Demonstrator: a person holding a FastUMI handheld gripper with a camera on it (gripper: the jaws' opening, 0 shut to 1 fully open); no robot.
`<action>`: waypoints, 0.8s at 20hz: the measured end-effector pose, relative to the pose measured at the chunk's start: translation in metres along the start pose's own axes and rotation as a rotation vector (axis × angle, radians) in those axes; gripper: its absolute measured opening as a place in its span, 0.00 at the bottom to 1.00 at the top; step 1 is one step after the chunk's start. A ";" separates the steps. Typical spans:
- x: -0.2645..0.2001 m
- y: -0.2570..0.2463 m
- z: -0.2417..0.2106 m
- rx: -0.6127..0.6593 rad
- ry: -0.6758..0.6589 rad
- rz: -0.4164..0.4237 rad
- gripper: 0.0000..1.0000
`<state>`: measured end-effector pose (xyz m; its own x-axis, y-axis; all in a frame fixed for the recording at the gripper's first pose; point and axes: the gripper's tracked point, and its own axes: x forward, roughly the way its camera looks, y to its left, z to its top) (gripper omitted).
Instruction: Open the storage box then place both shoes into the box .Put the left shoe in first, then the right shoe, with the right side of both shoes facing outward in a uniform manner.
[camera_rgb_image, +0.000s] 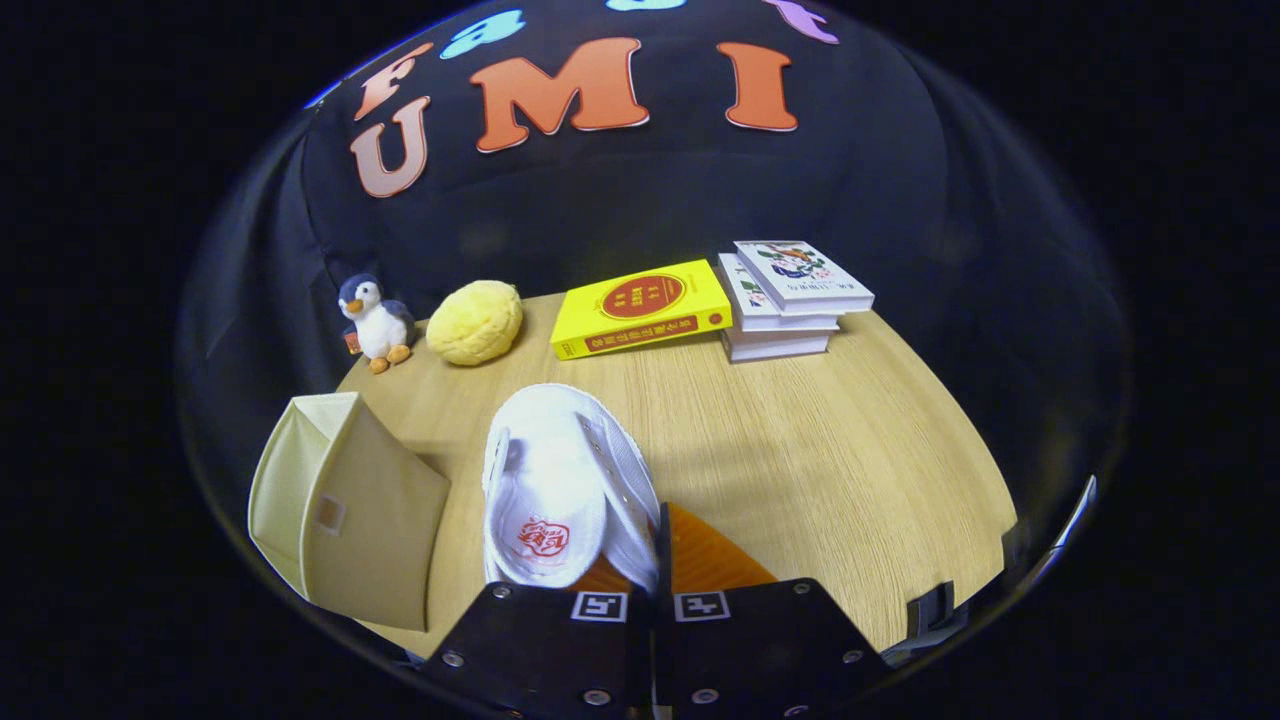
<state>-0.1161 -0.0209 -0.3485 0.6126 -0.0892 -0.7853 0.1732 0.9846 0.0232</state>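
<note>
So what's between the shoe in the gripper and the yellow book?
Bare wooden table, in the gripper view. The gripper holds the white shoe; the yellow book lies beyond.

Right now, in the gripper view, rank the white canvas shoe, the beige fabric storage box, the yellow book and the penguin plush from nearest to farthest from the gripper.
1. White canvas shoe: clamped between the fingers of the gripper.
2. Beige fabric storage box: beside the shoe.
3. Yellow book: beyond the shoe, against the white book stack.
4. Penguin plush: far corner, beyond the box.

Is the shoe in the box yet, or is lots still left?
Not yet. The storage box stands left of the fingers with no shoe visible in it. In hand: the gripper is shut on a white shoe, above the table. Left: boxing it, then the other shoe.
</note>
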 end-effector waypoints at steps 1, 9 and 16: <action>-0.005 0.013 0.009 -0.006 -0.011 0.011 0.03; -0.029 0.144 0.036 -0.064 -0.031 0.116 0.03; -0.028 0.247 0.023 -0.089 0.027 0.132 0.03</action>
<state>-0.0728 0.2210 -0.3066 0.6045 0.0449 -0.7953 0.0224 0.9971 0.0733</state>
